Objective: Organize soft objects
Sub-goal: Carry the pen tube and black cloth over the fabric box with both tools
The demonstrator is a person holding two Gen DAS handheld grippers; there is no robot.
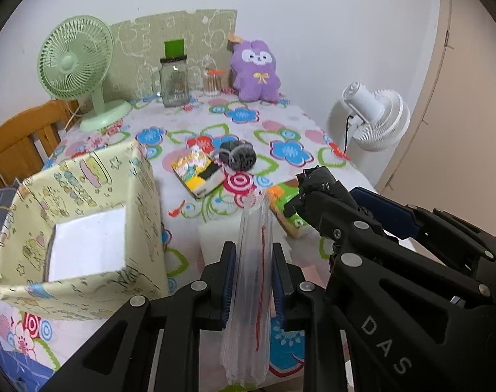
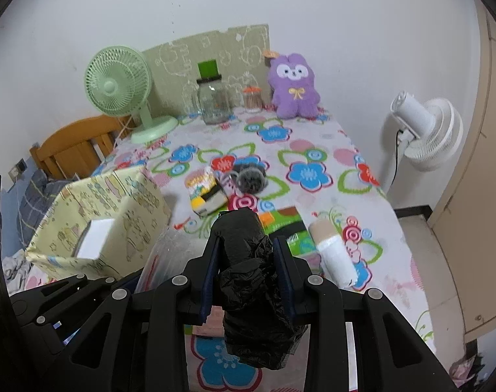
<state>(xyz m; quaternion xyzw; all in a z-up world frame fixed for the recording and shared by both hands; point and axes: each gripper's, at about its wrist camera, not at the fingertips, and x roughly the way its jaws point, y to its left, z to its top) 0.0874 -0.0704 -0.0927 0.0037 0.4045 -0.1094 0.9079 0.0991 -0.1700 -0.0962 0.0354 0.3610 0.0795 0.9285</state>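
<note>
Nearest the lens, the left hand-held gripper is clamped on a stack of clear plastic bags with a red strip; the stack stands on edge between the blue pads, long axis running away from the camera, lower end hanging free below the jaws. The right hand-held gripper is clamped on a roll of black plastic bags, long axis likewise in line with the fingers, loose crumpled film trailing beneath. Both loads are clear of the bench.

Outward: the open yellow-papered box stands to the left of both hand-held grippers, just beside the left one, with a white block inside. It appears the likely destination, and the left hand is the nearer to it; the right hand would have to cross over the left.

Remaining on the bench: a packaged sponge set and a dark scrubber ball touching it at centre, a green packet ahead of the right hand-held gripper, and a white-and-tan roll to its right.

Risk noted: the hanging film may snag on the box wall.
</note>
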